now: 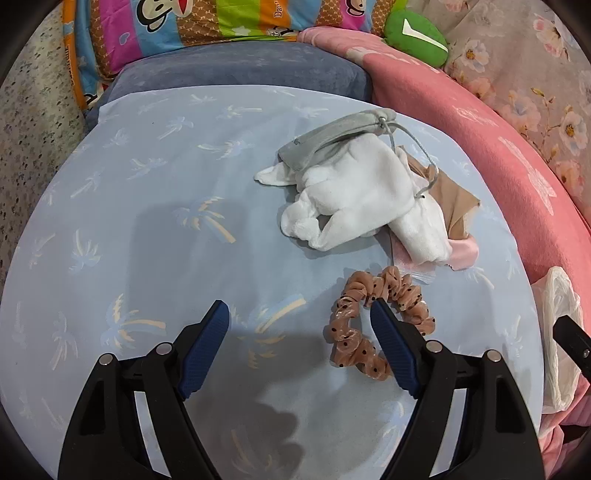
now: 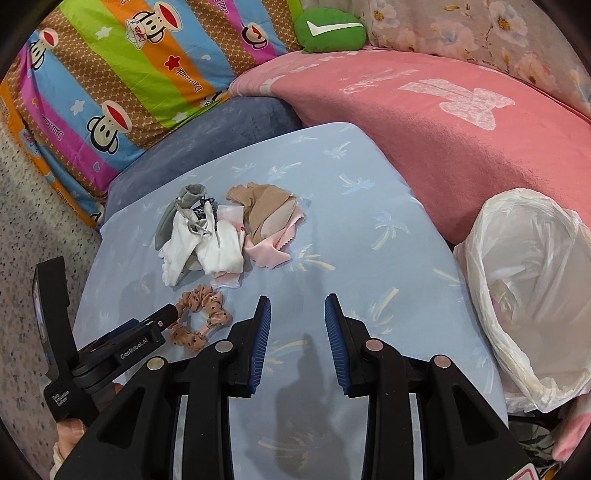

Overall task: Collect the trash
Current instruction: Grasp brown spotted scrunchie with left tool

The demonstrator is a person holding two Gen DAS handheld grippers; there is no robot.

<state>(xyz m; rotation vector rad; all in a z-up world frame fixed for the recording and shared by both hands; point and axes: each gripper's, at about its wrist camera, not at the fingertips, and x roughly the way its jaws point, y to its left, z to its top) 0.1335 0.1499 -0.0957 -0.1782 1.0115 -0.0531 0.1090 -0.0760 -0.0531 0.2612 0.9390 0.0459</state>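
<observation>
A tan polka-dot scrunchie [image 1: 347, 325] lies on the light blue palm-print sheet [image 1: 147, 221]. My left gripper [image 1: 299, 314] is open; its right finger [image 1: 391, 350] lies over the scrunchie's ring. Behind it is a pile: white fluffy cloth [image 1: 354, 199], grey pouch [image 1: 332, 136], tan stocking [image 1: 454, 203], pink scrap [image 1: 461, 254]. In the right wrist view the scrunchie [image 2: 199, 317] sits beside the left gripper's tip [image 2: 166, 317]. My right gripper [image 2: 297, 302] is open and empty above the sheet. A white plastic trash bag [image 2: 528, 295] stands open at the right.
A pink blanket [image 2: 443, 129] borders the sheet on the right, a blue-grey cushion [image 2: 207, 136] behind. A striped monkey-print quilt [image 2: 110, 92] and a green pillow [image 2: 332, 29] lie further back. Speckled floor [image 2: 29, 240] is on the left.
</observation>
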